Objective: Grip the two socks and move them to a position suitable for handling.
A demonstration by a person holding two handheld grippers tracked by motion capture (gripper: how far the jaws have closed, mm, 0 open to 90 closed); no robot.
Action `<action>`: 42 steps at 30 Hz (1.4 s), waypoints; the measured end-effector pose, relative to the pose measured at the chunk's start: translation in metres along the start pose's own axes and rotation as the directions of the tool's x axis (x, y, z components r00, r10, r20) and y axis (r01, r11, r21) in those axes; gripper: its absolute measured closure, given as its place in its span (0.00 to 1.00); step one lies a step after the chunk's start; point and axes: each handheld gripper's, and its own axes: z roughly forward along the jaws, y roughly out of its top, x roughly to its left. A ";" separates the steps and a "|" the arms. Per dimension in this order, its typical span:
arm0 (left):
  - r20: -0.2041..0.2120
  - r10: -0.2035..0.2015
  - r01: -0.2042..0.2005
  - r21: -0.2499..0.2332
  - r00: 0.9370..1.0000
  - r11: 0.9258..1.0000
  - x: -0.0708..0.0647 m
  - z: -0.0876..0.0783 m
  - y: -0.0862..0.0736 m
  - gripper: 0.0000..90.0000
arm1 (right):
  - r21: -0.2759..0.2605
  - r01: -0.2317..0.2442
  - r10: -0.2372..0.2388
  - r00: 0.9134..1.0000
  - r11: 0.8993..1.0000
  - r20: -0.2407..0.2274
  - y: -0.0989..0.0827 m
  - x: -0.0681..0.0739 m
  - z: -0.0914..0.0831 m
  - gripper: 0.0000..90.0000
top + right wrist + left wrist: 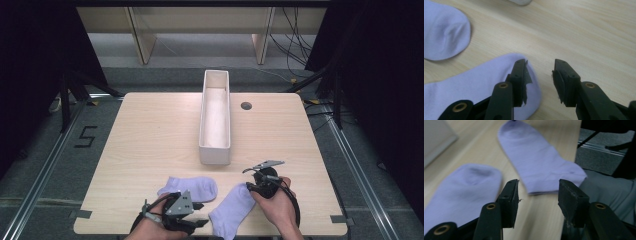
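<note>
Two lilac socks [192, 189] [232, 207] flat at bottom centre, white bin [215, 145] above empty. Left gripper [200, 214], right gripper [248, 179] both open, holding nothing. Nothing binned yet.

Two pale lilac socks lie flat at the table's six o'clock edge: left sock [192, 188] pointing three o'clock, right sock [231, 209] slanting toward one o'clock, just apart.

Both grippers are black: the left gripper [197, 214] carries a grey three-cornered plate, and the right gripper [250, 181] trails a looping black cable. Brass-coloured rivets stud the arms behind each pair of blocky, worn-edged pads [510, 197].
</note>
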 end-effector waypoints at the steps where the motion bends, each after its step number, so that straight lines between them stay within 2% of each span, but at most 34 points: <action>1: 0.011 -0.001 0.001 -0.003 1.000 1.000 -0.002 0.005 0.002 0.54 | -0.002 0.012 -0.012 1.000 1.000 -0.001 -0.001 -0.002 0.001 0.69; 3: 0.022 0.013 -0.013 0.001 1.000 1.000 -0.004 0.013 0.006 0.51 | 0.003 0.008 -0.008 1.000 1.000 -0.004 -0.003 -0.003 0.002 0.69; 7: 0.068 0.012 -0.011 -0.010 0.998 1.000 -0.009 0.026 0.015 0.47 | 0.003 0.013 -0.013 1.000 1.000 0.002 -0.004 -0.003 0.003 0.69; 8: 0.068 0.012 -0.011 -0.010 0.998 1.000 -0.009 0.026 0.015 0.47 | 0.007 0.016 -0.016 1.000 1.000 0.004 -0.004 -0.002 0.003 0.70; 10: 0.085 0.022 -0.023 0.010 0.996 1.000 -0.012 0.033 0.018 0.46 | 0.017 0.015 -0.015 1.000 1.000 0.005 -0.004 -0.001 0.005 0.71; 13: 0.102 0.035 -0.037 0.016 0.994 0.999 -0.017 0.041 0.018 0.47 | 0.021 0.042 -0.043 0.999 0.999 0.007 -0.005 -0.001 0.008 0.74; 18: 0.098 0.091 -0.096 0.048 0.991 0.994 -0.020 0.051 0.014 0.53 | 0.042 0.061 -0.062 0.998 0.997 0.015 -0.007 0.001 0.013 0.80; 19: 0.100 0.091 -0.096 0.047 0.991 0.994 -0.021 0.053 0.013 0.55 | 0.039 0.056 -0.056 0.998 0.998 0.013 -0.008 0.001 0.015 0.81; 20: 0.094 0.109 -0.115 0.059 0.990 0.992 -0.020 0.054 0.012 0.57 | 0.040 0.055 -0.055 0.998 0.998 0.013 -0.008 0.002 0.016 0.81; 22: 0.089 0.115 -0.121 0.066 0.989 0.991 -0.021 0.056 0.011 0.60 | 0.047 0.060 -0.061 0.998 0.997 0.010 -0.009 0.001 0.015 0.82; 23: 0.085 0.135 -0.141 0.074 0.987 0.987 -0.021 0.056 0.011 0.61 | 0.045 0.056 -0.056 0.998 0.997 0.009 -0.008 0.002 0.015 0.84; 25: 0.090 0.119 -0.125 0.063 0.989 0.990 -0.021 0.057 0.012 0.63 | 0.042 0.056 -0.057 0.998 0.998 0.009 -0.008 0.002 0.016 0.85; 28: 0.096 0.127 -0.133 0.066 0.987 0.989 -0.020 0.057 0.012 0.72 | 0.044 0.045 -0.045 0.999 0.998 -0.001 -0.008 0.002 0.016 0.87; 32: 0.105 0.123 -0.132 0.076 0.987 0.988 -0.018 0.055 0.013 0.84 | 0.046 0.060 -0.060 0.998 0.997 -0.003 -0.008 0.000 0.016 0.87; 34: 0.112 0.092 -0.102 0.079 0.989 0.992 -0.016 0.054 0.012 0.89 | 0.052 0.034 -0.034 0.999 0.998 -0.010 -0.008 0.001 0.015 0.88; 36: 0.097 0.078 -0.086 0.084 0.992 0.993 -0.014 0.053 0.012 0.95 | 0.049 0.044 -0.043 0.999 0.998 -0.014 -0.008 0.000 0.016 0.91; 38: 0.084 0.087 -0.095 0.100 0.993 0.990 -0.012 0.051 0.012 0.97 | 0.047 0.050 -0.049 0.999 0.998 -0.023 -0.008 0.000 0.017 0.94; 42: 0.078 0.086 -0.093 0.086 0.993 0.992 -0.010 0.044 0.014 0.97 | 0.054 0.060 -0.059 0.998 0.997 -0.021 -0.007 0.001 0.016 0.98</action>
